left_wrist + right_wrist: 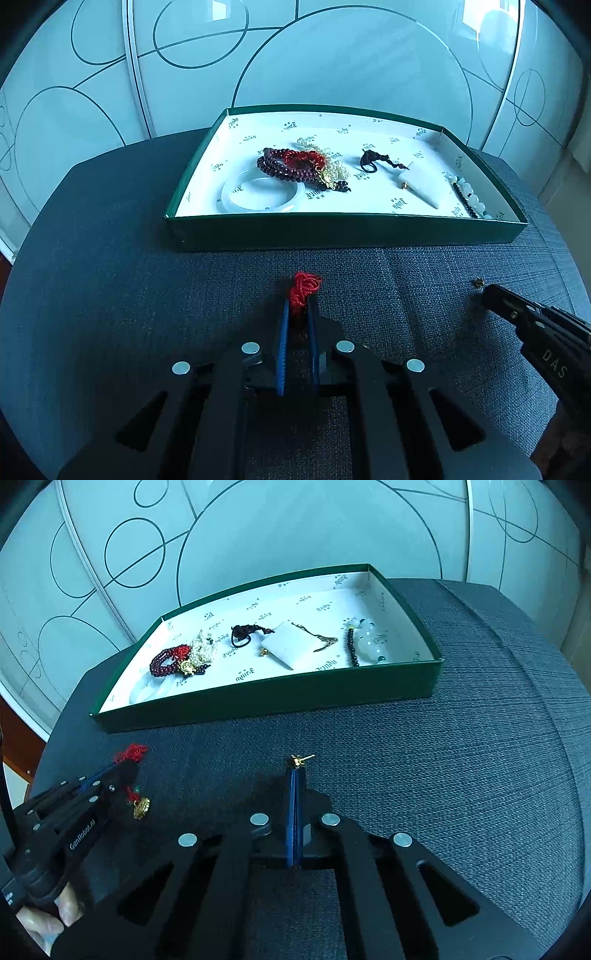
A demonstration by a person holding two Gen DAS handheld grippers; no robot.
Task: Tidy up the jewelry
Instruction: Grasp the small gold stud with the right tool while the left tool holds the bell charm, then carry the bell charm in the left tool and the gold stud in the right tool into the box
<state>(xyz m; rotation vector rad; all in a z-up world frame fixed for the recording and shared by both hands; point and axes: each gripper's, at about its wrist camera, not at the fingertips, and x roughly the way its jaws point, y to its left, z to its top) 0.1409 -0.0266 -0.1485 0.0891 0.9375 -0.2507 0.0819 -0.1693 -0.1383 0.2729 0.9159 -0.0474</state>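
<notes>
A green box (343,230) with a white lining sits on the dark cloth and holds jewelry: a white bangle (262,194), dark red beads (288,166), a white pendant (424,182) and a bead bracelet (469,197). My left gripper (298,302) is shut on a red knotted cord charm (304,286), held above the cloth in front of the box. In the right wrist view its gold pendant (141,806) hangs below the left gripper (125,766). My right gripper (295,771) is shut on a small gold earring (300,760). The box also shows in that view (266,698).
The dark grey cloth surface (110,280) ends at a rounded edge on the left and right. A pale wall with circle patterns (332,55) stands behind the box. A hand (44,919) holds the left gripper's handle.
</notes>
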